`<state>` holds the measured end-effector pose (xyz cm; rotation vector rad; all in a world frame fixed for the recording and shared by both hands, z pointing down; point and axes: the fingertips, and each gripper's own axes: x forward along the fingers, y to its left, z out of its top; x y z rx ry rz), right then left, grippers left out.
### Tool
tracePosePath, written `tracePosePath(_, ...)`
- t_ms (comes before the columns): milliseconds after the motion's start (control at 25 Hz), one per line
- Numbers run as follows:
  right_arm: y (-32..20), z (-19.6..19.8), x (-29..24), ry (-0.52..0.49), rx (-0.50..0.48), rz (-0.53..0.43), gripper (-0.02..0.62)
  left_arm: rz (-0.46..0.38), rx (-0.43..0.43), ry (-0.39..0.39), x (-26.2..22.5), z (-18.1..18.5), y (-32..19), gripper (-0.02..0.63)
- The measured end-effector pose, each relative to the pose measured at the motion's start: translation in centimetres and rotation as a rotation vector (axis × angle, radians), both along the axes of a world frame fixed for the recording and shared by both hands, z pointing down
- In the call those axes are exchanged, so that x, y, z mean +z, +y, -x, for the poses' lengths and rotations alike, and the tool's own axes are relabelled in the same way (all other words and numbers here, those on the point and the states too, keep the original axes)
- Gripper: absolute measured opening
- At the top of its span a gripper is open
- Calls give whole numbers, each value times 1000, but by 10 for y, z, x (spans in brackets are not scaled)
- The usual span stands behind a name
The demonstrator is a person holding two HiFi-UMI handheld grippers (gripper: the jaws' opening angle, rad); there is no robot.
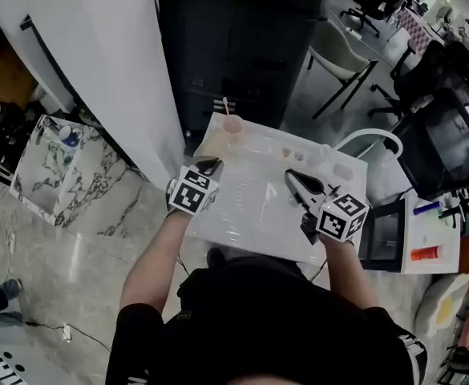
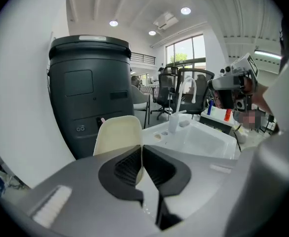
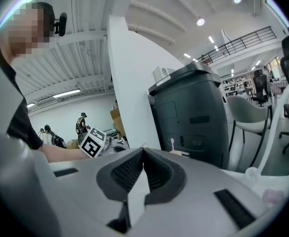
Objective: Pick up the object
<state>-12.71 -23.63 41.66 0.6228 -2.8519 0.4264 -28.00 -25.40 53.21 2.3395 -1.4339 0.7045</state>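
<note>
Pinching a thin cream panel (image 2: 115, 137) by its edge, the left gripper (image 2: 142, 157) has its jaws pressed together on it; I take this panel to be the object to pick up. It stands near upright at the far left corner of the white tray (image 1: 250, 207), and whether its lower edge rests on the tray or hangs free I cannot tell. To do the lift well, I would hold the squeeze firm and raise it straight up, since a thin sheet gripped at one edge may pivot or slip out. I would also avoid swinging it toward the pink cup (image 1: 232, 125) just beyond. The right gripper (image 3: 143, 154) hangs over the tray's right side, jaws closed on nothing. The cup holds a stick – any liquid in it is not visible. A few small pale bits lie near the tray's far edge, too small to name. Behind stands a dark bin (image 1: 242, 38) with its lid down – contents hidden
</note>
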Motion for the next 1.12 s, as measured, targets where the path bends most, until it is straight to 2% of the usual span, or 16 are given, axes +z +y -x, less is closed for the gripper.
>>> tracePosePath(160,0,-13,-9,-23,-54,-31,12,-44,-55,27,-25,-5,9,25)
tracePosePath(320,1,-53,-12,-32,-72,-48,12,-87,-115,63,-49,-17,9,25)
tracePosePath(480,-10,-105,-14,-63,0,-38,12,-130,-151,99,-71,-37,10,25)
tracePosePath(600,-16,-129,-18,-94,44,-51,11,-159,-159,117,-85,-53,14,25)
tracePosePath(760,-13,-146,-27,-124,70,-75,11,-198,-151,140,-104,-73,18,25)
tracePosePath(1000,-21,-168,-33,-206,160,-42,11,-228,-132,165,-118,-90,19,25)
tracePosePath(1120,-25,-173,-40,-222,181,-57,11,-245,-136,184,-125,-94,16,25)
